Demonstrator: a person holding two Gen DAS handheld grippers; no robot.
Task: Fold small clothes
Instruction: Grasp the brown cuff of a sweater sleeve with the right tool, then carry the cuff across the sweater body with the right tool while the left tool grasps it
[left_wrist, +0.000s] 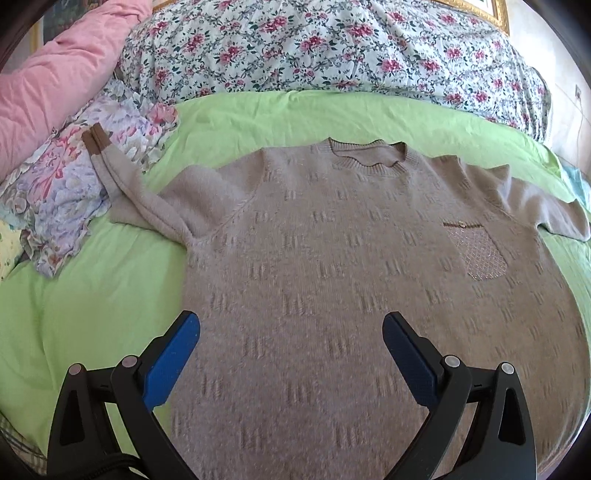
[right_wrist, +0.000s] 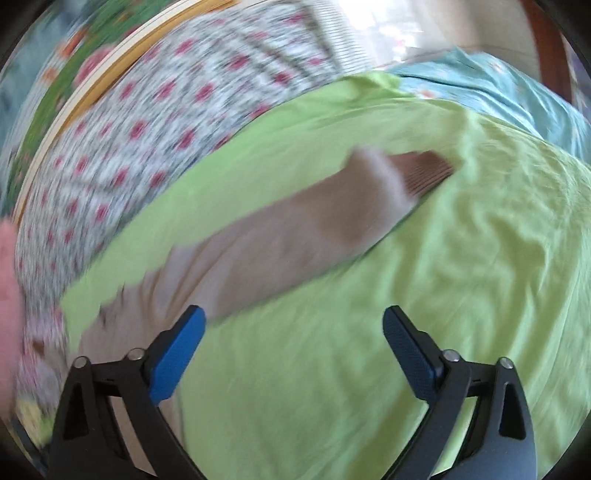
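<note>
A beige knit sweater (left_wrist: 332, 266) lies flat, front up, on the green sheet (left_wrist: 92, 302), neck at the far side. It has a chest pocket (left_wrist: 480, 254) on the right. Its left sleeve (left_wrist: 122, 177) bends up and its brown cuff rests on a floral cloth. My left gripper (left_wrist: 291, 328) is open and empty above the sweater's lower body. In the blurred right wrist view the other sleeve (right_wrist: 295, 236) stretches out on the sheet, ending in a brown cuff (right_wrist: 424, 170). My right gripper (right_wrist: 293, 325) is open and empty, just below that sleeve.
A floral duvet (left_wrist: 332, 48) is bunched along the far side. A pink pillow (left_wrist: 55, 74) and a pastel floral cloth (left_wrist: 74, 177) lie at the left. A light blue cloth (right_wrist: 498, 85) lies beyond the sheet in the right wrist view.
</note>
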